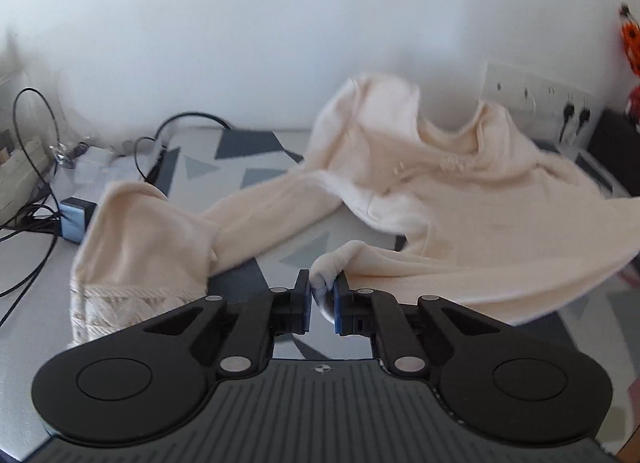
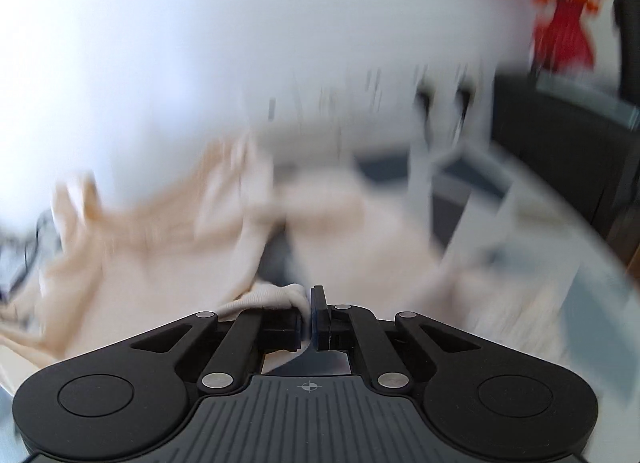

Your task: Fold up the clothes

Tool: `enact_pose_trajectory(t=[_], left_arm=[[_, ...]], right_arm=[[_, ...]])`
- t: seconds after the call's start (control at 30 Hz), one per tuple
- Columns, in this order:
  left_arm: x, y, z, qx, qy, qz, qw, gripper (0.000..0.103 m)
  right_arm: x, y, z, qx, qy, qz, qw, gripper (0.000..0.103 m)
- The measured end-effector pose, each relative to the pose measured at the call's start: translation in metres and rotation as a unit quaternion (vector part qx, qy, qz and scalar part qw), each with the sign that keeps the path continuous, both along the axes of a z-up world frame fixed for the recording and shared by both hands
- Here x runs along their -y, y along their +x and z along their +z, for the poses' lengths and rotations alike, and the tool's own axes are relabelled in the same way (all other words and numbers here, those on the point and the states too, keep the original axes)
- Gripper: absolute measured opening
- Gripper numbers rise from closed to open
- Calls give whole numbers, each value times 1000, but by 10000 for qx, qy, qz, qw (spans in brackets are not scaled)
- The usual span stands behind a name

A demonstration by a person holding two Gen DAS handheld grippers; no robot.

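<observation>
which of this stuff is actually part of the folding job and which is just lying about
Part of the job:
- cream sweater
- left gripper, shut on a pinch of the sweater
- right gripper, shut on the sweater

Just lying about:
- black cables
- blue charger block
- wall sockets
- orange and red decoration

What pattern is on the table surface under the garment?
Grey with darker blue-grey triangles on the table surface; clearest in the left wrist view.
</observation>
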State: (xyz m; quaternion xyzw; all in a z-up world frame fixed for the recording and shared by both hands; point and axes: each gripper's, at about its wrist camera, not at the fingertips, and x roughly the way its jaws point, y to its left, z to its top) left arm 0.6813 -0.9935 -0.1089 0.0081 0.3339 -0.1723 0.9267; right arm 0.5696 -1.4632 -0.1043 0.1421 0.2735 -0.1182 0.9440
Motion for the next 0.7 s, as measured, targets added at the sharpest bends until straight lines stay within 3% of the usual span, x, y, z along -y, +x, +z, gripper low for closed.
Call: enact_pose_trajectory(t=[0.07,0.13,0.17,0.2,0.27,0.43,0.57,0.7], left_arm=[[-12,-6,22,174,-390,5,9991,12],[-10,-15,27,182,-410,-274,9986,19],[-6,-19,23,153,-275,-372,9988,26],[-1,-22,16,116,-103,-456,9988,41],[8,-28,-2,19,274,-515,9983,59],[27,-49,-42,-199,998,-872,9910,59],[45,-78,-53,19,1480,-1569,9765,69],[68,-109,-65,320,2016,-2310,9513,74]], right_arm=[[7,-12,34,445,-122,-89,9989,3],[11,-23,57,690,-183,-110,9974,4],[12,-25,58,580,-162,-94,9981,4],[13,-26,59,468,-141,-78,9988,4],[13,-27,46,109,-197,-115,9997,4],[10,-30,1,-580,20,-296,9979,4],[7,-40,-20,-794,91,-422,9959,4],[14,-47,-26,-797,227,-601,9948,4]])
